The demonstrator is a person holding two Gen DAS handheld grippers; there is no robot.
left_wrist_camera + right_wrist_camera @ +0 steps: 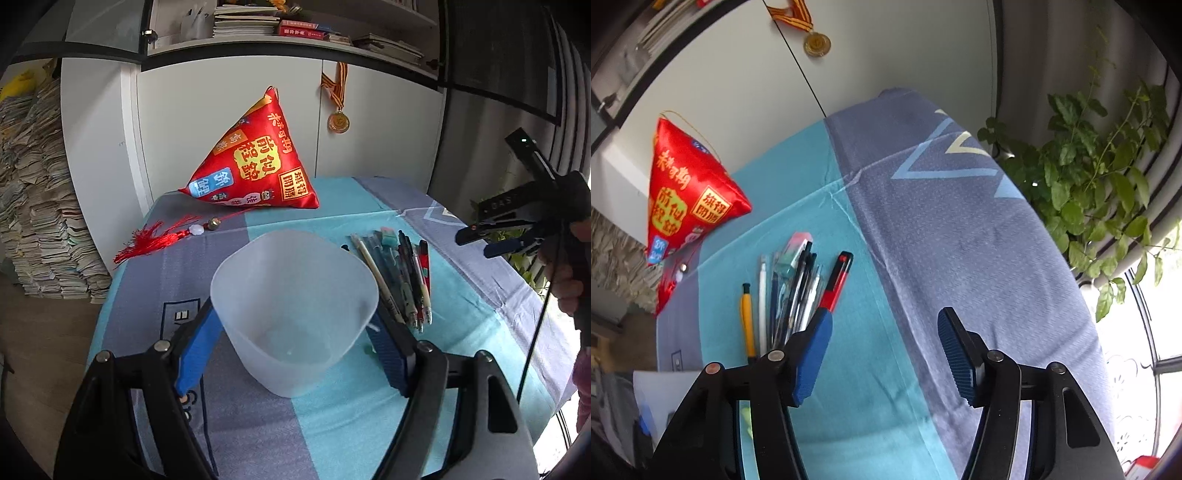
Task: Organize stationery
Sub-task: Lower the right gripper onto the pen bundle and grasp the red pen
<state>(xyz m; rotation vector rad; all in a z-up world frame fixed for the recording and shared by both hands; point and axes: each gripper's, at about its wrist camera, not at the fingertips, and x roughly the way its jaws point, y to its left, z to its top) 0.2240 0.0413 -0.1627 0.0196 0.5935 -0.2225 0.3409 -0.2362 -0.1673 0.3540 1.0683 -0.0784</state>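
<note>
Desk: blue-and-teal cloth-covered desk [332, 413] by white cupboards
Left tongs [295, 343]: I clamp the translucent plastic tub [291, 295]
Right tongs [884, 354]: empty, jaws apart; bundle of pens [792, 291] just left, lying lengthwise away from me

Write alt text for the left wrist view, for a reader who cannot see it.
The left gripper has its blue fingers around a translucent plastic cup on a blue and grey tablecloth. A row of pens lies just right of the cup; the right gripper hovers beyond them, and a red pyramid-shaped pillow sits behind.

Pen [783, 291] tips hidden behind right claw [886, 354] finger. Cup [295, 310] sides partly covered by left claw [295, 350] pads. Book [299, 29] titles unreadable.
</note>
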